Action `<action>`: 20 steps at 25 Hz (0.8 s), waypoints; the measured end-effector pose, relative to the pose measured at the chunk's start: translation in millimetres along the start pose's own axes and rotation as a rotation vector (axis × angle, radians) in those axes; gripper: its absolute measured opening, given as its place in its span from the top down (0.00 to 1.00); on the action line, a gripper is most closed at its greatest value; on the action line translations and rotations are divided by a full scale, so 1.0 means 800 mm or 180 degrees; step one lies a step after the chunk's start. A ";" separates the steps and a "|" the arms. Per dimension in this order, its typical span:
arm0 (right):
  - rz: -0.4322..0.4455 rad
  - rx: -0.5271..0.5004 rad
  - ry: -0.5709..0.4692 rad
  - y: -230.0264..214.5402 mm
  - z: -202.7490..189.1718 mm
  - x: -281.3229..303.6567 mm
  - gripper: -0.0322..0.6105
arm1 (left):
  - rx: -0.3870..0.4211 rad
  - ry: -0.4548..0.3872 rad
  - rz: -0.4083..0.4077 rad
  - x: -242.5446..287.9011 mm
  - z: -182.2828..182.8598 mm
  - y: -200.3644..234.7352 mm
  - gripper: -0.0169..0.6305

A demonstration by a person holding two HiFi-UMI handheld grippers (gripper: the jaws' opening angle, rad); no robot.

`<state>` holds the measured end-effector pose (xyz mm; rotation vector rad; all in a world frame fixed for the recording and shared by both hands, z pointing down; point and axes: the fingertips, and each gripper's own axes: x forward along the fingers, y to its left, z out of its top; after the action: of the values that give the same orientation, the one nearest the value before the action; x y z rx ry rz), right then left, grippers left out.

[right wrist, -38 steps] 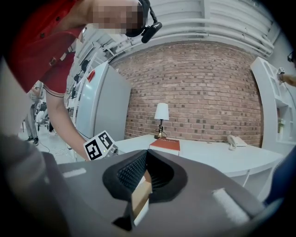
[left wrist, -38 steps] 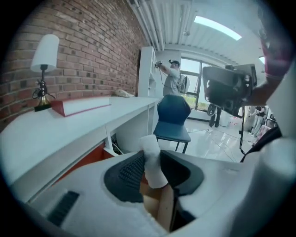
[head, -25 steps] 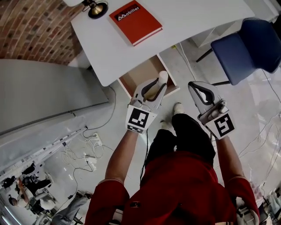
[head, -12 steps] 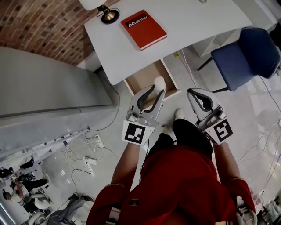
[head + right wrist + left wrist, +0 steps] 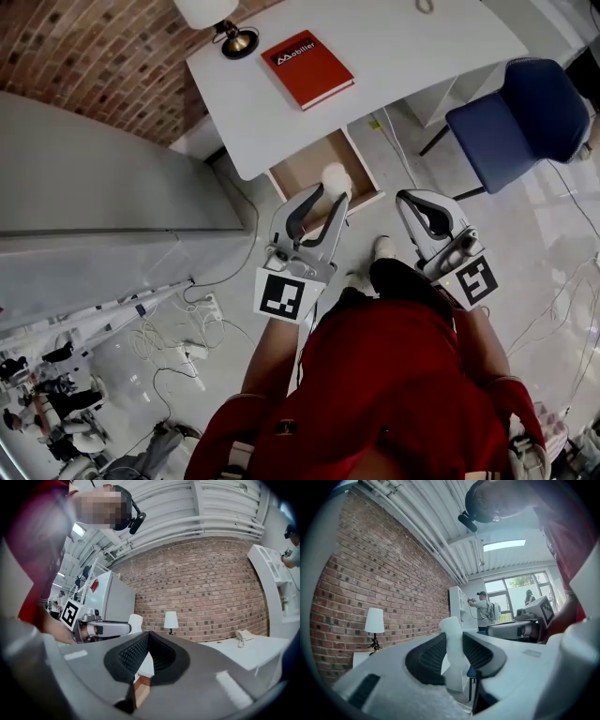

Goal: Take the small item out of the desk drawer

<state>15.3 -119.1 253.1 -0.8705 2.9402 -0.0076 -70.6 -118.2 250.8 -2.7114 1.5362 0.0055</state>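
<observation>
**Figure. Small item held over the open drawer (head view, with both gripper views)**

- The left gripper [image 5: 330, 195] is closed on the small white foam-like item with a rounded top [image 5: 335, 175]. Its ribbed black pads press on the item from both sides.
- In the left gripper view the item stands upright between the jaws. Its long axis runs crosswise to the line along which the gripper points, and its top rises above the pads.
- The right gripper [image 5: 411, 202] has its jaws together with nothing between them. It is held beside the left gripper, apart from both item and drawer.
- The open, wood-lined desk drawer [image 5: 305, 171] projects from under the front edge of the white tabletop [image 5: 394, 47]. In the head view the item shows over the drawer's front part; no other contents can be made out.
- On the tabletop lie a red hardback book [image 5: 307, 68] and a lamp with a white shade and brass base [image 5: 225, 28]. A blue upholstered chair [image 5: 511, 117] stands to the right.
- Governing relation: the item sits at the tip of the left gripper, and the tabletop lies just beyond the drawer in the direction the gripper points. The left hand therefore does the carrying, and the right is free, perhaps for the drawer front.
- Judged stage: the item appears lifted clear of the drawer, so the removal is largely complete. How high it is above the drawer cannot be read from above
</observation>
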 end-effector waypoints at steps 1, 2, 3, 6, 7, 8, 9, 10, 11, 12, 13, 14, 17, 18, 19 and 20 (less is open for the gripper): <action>0.0006 -0.0002 -0.0010 0.001 0.002 0.000 0.93 | 0.0027 -0.0013 0.0001 -0.001 0.003 -0.001 0.79; 0.0012 -0.0008 -0.0015 0.003 0.003 0.000 0.93 | 0.0059 -0.0018 0.0003 -0.002 0.005 -0.002 0.79; 0.0016 -0.0019 -0.0013 0.003 0.004 0.001 0.93 | 0.0087 -0.0014 0.0008 -0.004 0.006 -0.002 0.79; 0.0005 -0.0070 0.0005 0.003 0.005 0.002 0.93 | 0.0086 0.0005 0.0036 -0.010 0.006 0.000 0.79; -0.0002 -0.0083 0.0004 0.003 0.006 0.003 0.93 | 0.0073 0.0003 0.0048 -0.012 0.006 0.002 0.79; -0.0009 -0.0090 -0.0001 0.003 0.007 0.003 0.93 | 0.0064 -0.0001 0.0062 -0.014 0.007 0.003 0.79; -0.0012 -0.0092 -0.0009 0.004 0.009 0.002 0.93 | 0.0059 -0.0003 0.0077 -0.017 0.008 0.005 0.79; -0.0013 -0.0090 -0.0021 0.005 0.010 0.003 0.93 | 0.0057 -0.0006 0.0091 -0.019 0.010 0.006 0.79; -0.0011 -0.0087 -0.0035 0.005 0.012 0.003 0.93 | 0.0058 -0.0010 0.0103 -0.021 0.011 0.007 0.79; -0.0007 -0.0084 -0.0048 0.006 0.013 0.003 0.93 | 0.0063 -0.0014 0.0113 -0.023 0.013 0.007 0.79; -0.0004 -0.0083 -0.0055 0.007 0.014 0.003 0.93 | 0.0070 -0.0019 0.0119 -0.024 0.015 0.008 0.79; -0.0003 -0.0084 -0.0058 0.008 0.015 0.004 0.93 | 0.0075 -0.0024 0.0122 -0.026 0.017 0.009 0.79; -0.0002 -0.0103 -0.0046 0.012 0.015 0.004 0.93 | 0.0088 -0.0037 0.0121 -0.030 0.020 0.010 0.79; -0.0004 -0.0112 -0.0040 0.013 0.014 0.004 0.93 | 0.0093 -0.0038 0.0118 -0.032 0.019 0.009 0.79; -0.0008 -0.0117 -0.0034 0.014 0.013 0.003 0.93 | 0.0097 -0.0037 0.0115 -0.034 0.019 0.009 0.79; -0.0012 -0.0117 -0.0025 0.015 0.012 0.002 0.93 | 0.0098 -0.0034 0.0112 -0.036 0.018 0.009 0.79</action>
<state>7.8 -109.7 242.9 -0.8787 2.9403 0.0497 -91.8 -97.0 236.8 -2.6563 1.5678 -0.0030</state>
